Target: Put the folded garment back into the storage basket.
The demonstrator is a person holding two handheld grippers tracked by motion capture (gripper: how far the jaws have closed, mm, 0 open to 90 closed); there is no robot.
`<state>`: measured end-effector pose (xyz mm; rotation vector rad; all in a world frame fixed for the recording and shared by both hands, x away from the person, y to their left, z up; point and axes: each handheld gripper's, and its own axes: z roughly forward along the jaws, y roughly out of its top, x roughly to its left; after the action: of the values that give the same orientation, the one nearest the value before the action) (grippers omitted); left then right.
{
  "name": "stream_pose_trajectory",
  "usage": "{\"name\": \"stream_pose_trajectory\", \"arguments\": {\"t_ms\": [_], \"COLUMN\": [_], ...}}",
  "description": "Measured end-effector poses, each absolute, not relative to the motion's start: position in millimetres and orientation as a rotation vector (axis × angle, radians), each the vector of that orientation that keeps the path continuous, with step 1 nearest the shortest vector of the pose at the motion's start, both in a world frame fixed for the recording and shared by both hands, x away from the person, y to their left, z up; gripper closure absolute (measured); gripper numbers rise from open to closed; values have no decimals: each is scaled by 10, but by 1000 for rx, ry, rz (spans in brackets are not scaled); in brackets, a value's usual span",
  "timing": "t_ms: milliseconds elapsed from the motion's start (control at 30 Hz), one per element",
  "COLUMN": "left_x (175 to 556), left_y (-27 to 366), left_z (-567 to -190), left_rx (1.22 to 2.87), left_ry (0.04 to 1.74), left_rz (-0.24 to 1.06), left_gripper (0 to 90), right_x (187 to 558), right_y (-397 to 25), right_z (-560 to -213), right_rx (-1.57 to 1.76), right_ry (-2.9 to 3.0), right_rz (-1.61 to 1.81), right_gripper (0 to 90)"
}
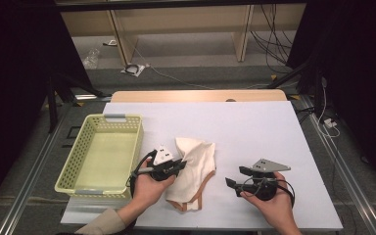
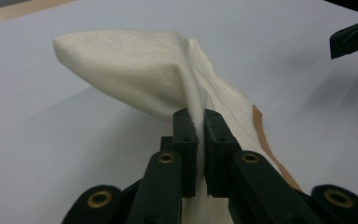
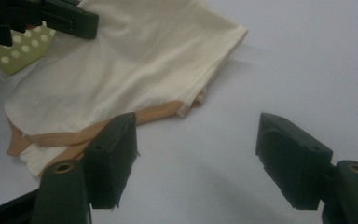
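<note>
Open white table (image 1: 254, 127) right of cloth (image 1: 196, 171); basket (image 1: 103, 156) close on its left.

We hold the left gripper (image 1: 180, 164) low near the table's front, our left hand (image 1: 149, 186) wrapped under it, its jaws pressed together on a pinch. Our right hand (image 1: 269, 198) cradles the right gripper (image 1: 235, 177) well apart, jaws spread wide, pointing left.
</note>
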<state>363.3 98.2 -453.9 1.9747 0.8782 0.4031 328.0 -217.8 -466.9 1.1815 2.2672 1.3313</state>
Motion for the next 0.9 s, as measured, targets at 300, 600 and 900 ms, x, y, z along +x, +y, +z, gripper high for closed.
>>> {"name": "stream_pose_trajectory", "arguments": {"t_ms": [300, 600, 900], "left_x": [3625, 3618, 3620], "left_y": [1005, 1038, 1069], "left_z": [-4478, -4412, -4367], "left_rx": [1969, 1962, 1945], "left_ry": [856, 836, 804], "left_rz": [442, 470, 506], "left_gripper": [844, 844, 844], "right_x": [3281, 3281, 3281], "right_y": [-2175, -2172, -2170], "right_z": [-4669, -4671, -4670], "right_rx": [1180, 1178, 1180], "right_ry": [2270, 2270, 2273], "right_rz": [1331, 1329, 1325], "right_gripper": [301, 301, 301]}}
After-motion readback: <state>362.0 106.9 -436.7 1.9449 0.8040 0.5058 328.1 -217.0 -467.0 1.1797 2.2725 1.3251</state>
